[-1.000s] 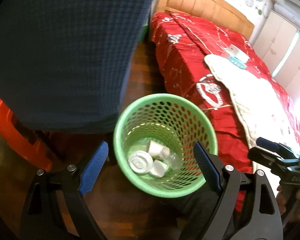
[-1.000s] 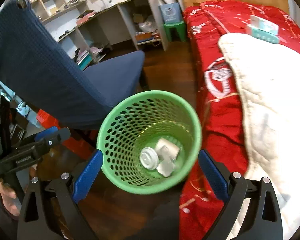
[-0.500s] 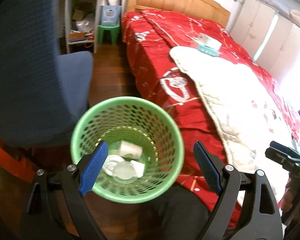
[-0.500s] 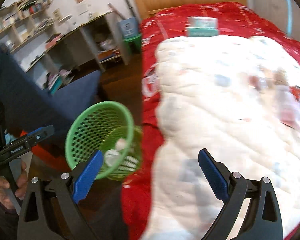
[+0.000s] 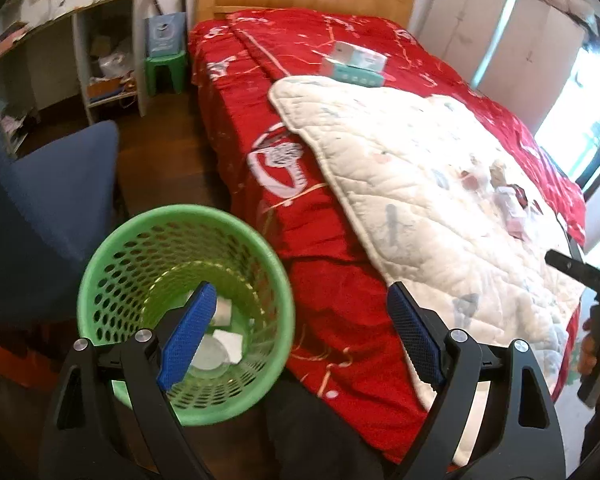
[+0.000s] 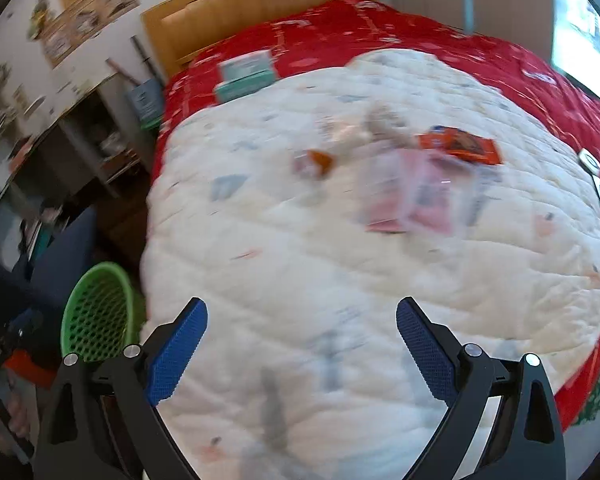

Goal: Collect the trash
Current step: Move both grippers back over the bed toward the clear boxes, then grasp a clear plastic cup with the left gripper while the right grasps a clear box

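Both tools are spread and empty: the left tool (image 5: 300, 328) and the right tool (image 6: 302, 340). The right one faces wrappers (image 6: 412, 192) at upper right on the bed's quilt (image 6: 300, 260), likely the next pickup. The bin (image 5: 184, 312) at lower left sits beside the bed for easy drops.

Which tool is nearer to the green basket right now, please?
Left. The left tool hangs open just above the green basket, one finger over its mouth. The right tool, also open, is over the white quilt, with the basket off to its left.
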`<state>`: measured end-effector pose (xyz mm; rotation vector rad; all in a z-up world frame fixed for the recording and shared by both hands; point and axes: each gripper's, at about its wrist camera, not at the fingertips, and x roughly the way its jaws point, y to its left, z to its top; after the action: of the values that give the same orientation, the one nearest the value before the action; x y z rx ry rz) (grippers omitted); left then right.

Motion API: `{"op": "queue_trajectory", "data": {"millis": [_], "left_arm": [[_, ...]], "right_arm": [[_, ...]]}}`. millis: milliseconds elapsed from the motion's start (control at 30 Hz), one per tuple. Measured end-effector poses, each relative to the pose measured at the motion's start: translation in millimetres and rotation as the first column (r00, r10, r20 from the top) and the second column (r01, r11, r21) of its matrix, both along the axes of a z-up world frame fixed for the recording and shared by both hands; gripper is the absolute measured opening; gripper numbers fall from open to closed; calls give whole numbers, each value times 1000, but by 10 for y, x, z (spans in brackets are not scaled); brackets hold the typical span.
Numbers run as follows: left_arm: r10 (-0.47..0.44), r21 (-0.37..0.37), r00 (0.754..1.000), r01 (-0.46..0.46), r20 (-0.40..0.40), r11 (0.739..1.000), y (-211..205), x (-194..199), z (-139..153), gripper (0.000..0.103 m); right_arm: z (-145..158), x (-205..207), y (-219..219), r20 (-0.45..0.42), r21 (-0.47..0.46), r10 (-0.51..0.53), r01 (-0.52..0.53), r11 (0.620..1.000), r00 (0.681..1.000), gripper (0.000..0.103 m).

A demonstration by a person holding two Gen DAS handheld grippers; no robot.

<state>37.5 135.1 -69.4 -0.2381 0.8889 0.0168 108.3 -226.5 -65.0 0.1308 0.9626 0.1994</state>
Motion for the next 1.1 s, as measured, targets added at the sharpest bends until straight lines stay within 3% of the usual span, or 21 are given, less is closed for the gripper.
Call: {"op": "queue_trajectory", "data": {"millis": [400, 733, 1100], "left_arm": [[-110, 34, 994, 109, 4, 993, -580, 452, 48, 85], [-190, 58, 982, 188, 23, 980, -996, 890, 87, 84], [-328, 143, 943, 318, 50, 937, -1580, 1375, 97, 84]], "right_arm": [[-66, 496, -795, -61, 52, -161, 164, 985, 985, 80], [-174, 968, -1038, -122, 141, -267, 283, 949, 956, 74], [-289, 1213, -1095, -175, 91, -314, 333, 938, 933, 63]]}}
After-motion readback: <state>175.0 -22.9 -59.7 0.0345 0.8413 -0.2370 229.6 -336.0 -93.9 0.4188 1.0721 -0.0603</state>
